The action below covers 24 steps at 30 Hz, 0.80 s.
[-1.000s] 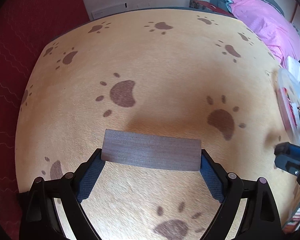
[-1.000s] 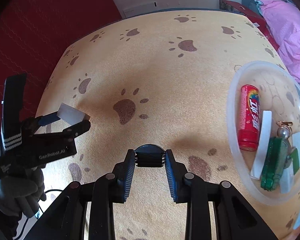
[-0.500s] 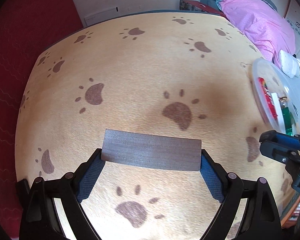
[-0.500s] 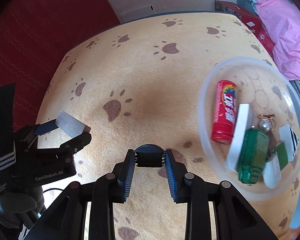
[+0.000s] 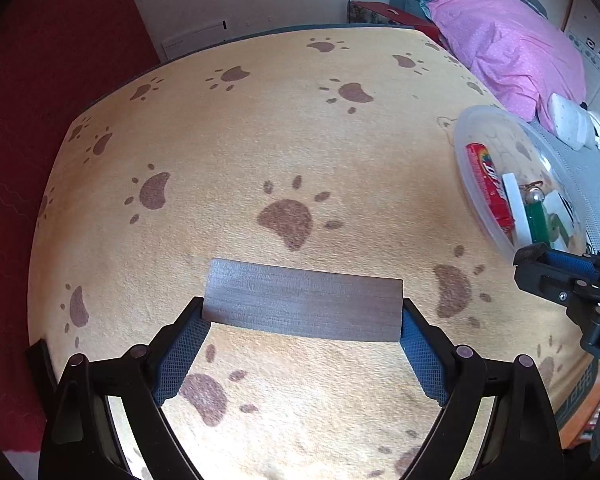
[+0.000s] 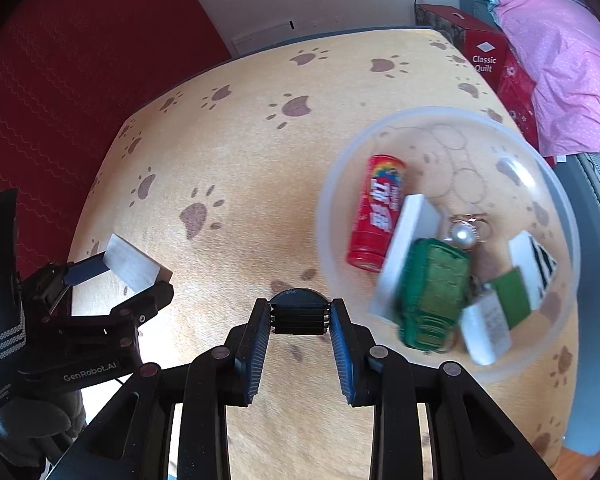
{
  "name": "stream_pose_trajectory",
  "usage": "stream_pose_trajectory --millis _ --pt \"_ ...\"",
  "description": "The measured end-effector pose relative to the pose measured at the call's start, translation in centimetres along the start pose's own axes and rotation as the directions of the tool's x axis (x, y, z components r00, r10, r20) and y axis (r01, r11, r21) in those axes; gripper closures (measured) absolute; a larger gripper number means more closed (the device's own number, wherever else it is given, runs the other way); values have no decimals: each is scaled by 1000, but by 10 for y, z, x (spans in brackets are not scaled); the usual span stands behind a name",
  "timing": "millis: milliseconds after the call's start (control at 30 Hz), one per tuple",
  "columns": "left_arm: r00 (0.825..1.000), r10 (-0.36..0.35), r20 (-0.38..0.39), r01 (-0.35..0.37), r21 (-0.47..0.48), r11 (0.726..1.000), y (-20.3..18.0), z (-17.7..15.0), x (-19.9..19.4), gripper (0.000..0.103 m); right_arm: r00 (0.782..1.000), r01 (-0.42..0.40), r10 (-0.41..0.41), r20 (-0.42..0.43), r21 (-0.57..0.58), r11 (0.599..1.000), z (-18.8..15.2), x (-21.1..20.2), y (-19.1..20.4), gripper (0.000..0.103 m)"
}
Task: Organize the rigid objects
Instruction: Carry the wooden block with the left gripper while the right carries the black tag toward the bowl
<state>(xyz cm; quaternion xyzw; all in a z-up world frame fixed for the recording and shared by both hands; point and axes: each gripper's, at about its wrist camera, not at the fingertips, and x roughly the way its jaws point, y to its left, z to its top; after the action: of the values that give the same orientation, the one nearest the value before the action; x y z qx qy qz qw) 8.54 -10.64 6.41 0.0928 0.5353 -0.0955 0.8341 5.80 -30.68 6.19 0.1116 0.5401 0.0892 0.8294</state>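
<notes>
Right wrist view: left tool point(image 6: 136, 276) clamps a flat grey plate point(image 6: 130, 266) by its ends, long axis crosswise; right tool point(image 6: 300, 316) pinches a black disc point(image 6: 298, 312); the clear bowl point(image 6: 452, 120) lies rightward, nearer the right tool.

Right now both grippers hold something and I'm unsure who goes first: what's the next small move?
Probably carry the right gripper, shut on its black ribbed disc, sideways over the clear bowl; it is the nearer one.
</notes>
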Motion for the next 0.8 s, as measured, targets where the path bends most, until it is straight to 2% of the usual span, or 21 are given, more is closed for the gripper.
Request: stream_pose_trajectory --millis 800 --pt "1000 -18 23 18 -13 1000 -81 -1 -18 11 998 39 -45 50 112 993 -6 -38 -109 71"
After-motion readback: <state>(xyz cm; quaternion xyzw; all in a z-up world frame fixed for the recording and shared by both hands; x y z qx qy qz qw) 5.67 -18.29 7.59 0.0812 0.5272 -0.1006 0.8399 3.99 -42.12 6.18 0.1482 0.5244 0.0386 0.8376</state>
